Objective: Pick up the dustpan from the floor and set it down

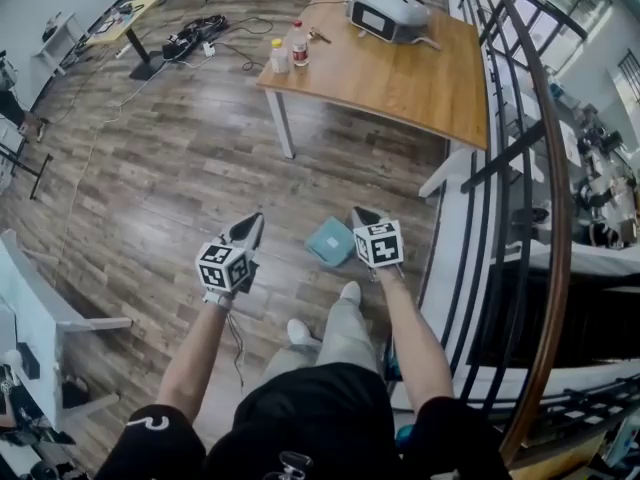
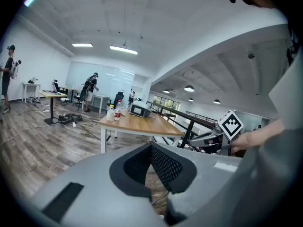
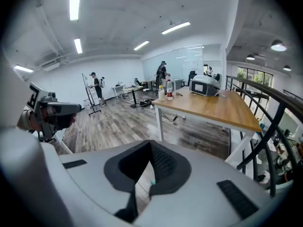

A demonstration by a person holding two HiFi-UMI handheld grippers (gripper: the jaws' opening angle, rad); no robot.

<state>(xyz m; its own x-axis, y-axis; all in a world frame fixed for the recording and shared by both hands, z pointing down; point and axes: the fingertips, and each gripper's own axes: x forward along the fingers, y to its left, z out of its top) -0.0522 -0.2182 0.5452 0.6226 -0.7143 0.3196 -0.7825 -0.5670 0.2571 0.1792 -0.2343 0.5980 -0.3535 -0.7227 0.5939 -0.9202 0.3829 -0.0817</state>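
The teal dustpan (image 1: pixel 329 242) lies on the wooden floor just ahead of the person's feet. It sits between my two grippers as the head view shows them, and neither one touches it. My left gripper (image 1: pixel 251 228) is held up in the air to the dustpan's left, jaws together with nothing in them (image 2: pixel 151 145). My right gripper (image 1: pixel 361 216) hangs to the dustpan's right, also shut and empty (image 3: pixel 150 143). A speck of teal shows through the slit under its jaws in the right gripper view. Each gripper view catches the other gripper at its side.
A wooden table (image 1: pixel 400 78) stands ahead with two bottles (image 1: pixel 289 48) and a grey device (image 1: pixel 390 13). A black railing (image 1: pixel 545 168) runs down the right side. White furniture (image 1: pixel 40 308) is at the left, with cables (image 1: pixel 195 38) and desks at the back. People stand far off.
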